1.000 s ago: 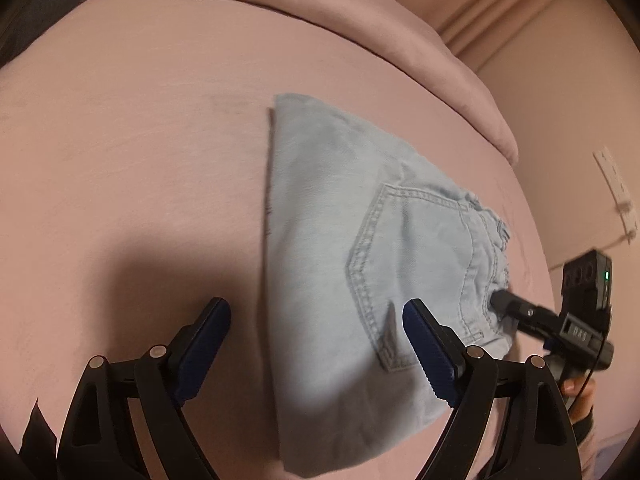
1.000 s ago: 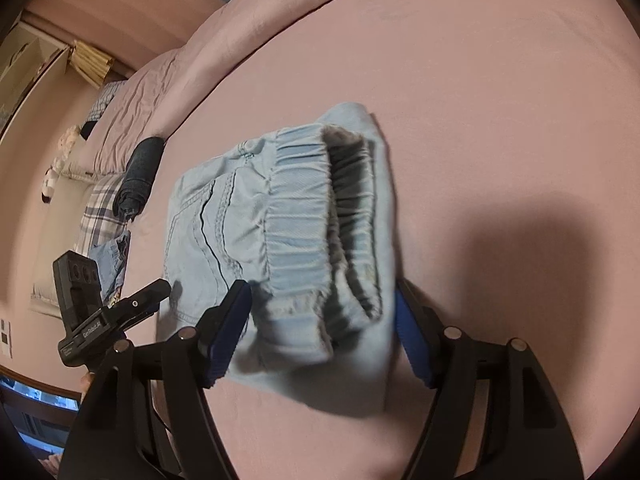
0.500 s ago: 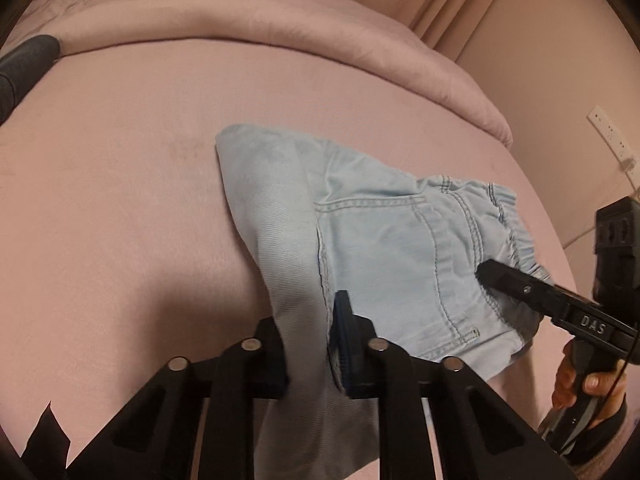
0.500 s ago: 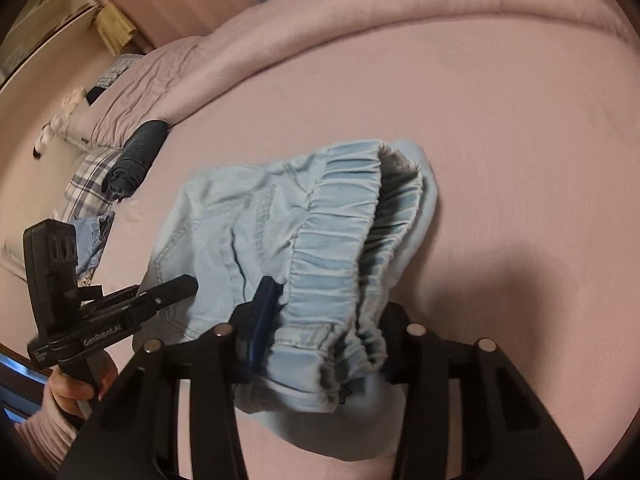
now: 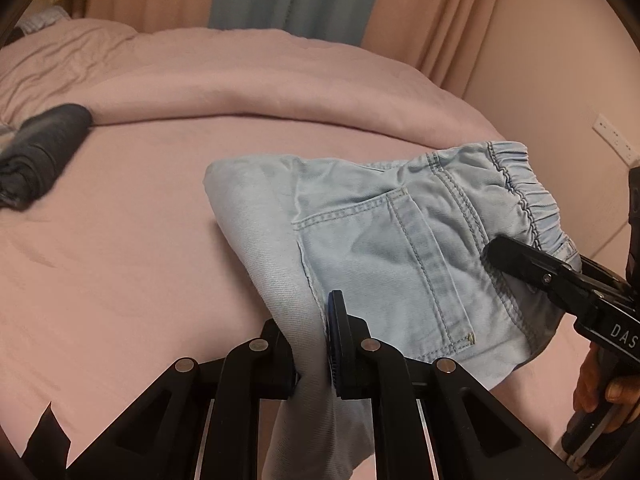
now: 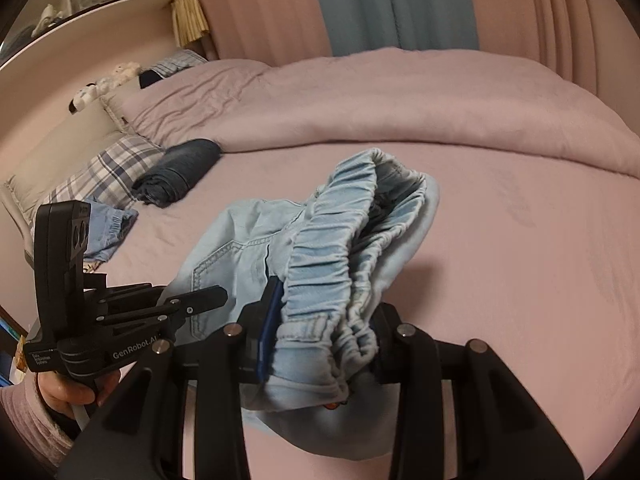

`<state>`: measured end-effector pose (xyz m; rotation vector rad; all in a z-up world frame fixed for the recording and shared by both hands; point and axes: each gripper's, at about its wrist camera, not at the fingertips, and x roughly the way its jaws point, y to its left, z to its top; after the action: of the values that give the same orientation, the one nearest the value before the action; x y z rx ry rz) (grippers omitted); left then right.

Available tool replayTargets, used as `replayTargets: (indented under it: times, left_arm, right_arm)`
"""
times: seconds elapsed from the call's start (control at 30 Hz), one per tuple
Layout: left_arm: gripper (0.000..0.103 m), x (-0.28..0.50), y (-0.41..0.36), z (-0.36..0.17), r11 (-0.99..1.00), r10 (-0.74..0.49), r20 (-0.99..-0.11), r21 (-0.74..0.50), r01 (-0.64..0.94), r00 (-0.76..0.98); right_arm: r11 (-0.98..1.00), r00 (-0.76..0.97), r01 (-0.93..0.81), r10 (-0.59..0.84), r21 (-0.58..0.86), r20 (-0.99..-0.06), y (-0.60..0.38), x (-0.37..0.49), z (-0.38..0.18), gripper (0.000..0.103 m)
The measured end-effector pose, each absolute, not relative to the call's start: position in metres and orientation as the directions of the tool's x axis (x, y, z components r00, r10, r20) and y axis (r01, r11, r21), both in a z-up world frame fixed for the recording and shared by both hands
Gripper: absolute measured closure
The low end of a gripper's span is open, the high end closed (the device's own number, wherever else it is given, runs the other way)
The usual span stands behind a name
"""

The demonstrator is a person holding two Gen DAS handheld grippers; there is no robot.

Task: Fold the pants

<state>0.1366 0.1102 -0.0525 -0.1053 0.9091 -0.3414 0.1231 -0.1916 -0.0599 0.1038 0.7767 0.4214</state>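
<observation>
Pale-blue folded pants (image 5: 384, 248), elastic waistband (image 6: 332, 264) bunched, back pocket (image 5: 380, 264) outward

matt denim pants (image 5: 384, 248), soft pink bedsheet (image 5: 140, 240).

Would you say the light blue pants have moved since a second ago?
Yes. The pants then lay flat on the pink bed; now both tools, left and right, have clamped them and lifted them off it.
</observation>
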Motion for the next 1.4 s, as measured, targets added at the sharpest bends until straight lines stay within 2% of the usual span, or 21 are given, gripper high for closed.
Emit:
replayTargets:
  times: [0.63, 0.87, 1.0, 1.4]
  left_arm:
    - [0.093, 0.209, 0.156, -0.063, 0.976, -0.218, -0.773, -0.165, 0.142, 0.596]
    - [0.093, 0.233, 0.17, -0.087, 0.981, -0.192, -0.799, -0.16, 0.106, 0.57]
    - [0.093, 0.238, 0.178, -0.102, 0.985, -0.17, -0.818, -0.149, 0.082, 0.549]
    - [0.093, 0.237, 0.181, -0.107, 0.987, -0.163, -0.821, -0.131, 0.098, 0.547]
  right_arm:
    - [0.881, 0.631, -0.393, 0.466, 0.263, -0.62, -0.118, 0.196, -0.066, 0.066]
    - [0.879, 0.608, -0.382, 0.471, 0.284, -0.639, -0.104, 0.226, -0.088, 0.066]
    - [0.888, 0.573, -0.356, 0.454, 0.291, -0.682, -0.095, 0.243, -0.111, 0.066]
    - [0.897, 0.542, -0.319, 0.437, 0.306, -0.718, -0.097, 0.258, -0.132, 0.065]
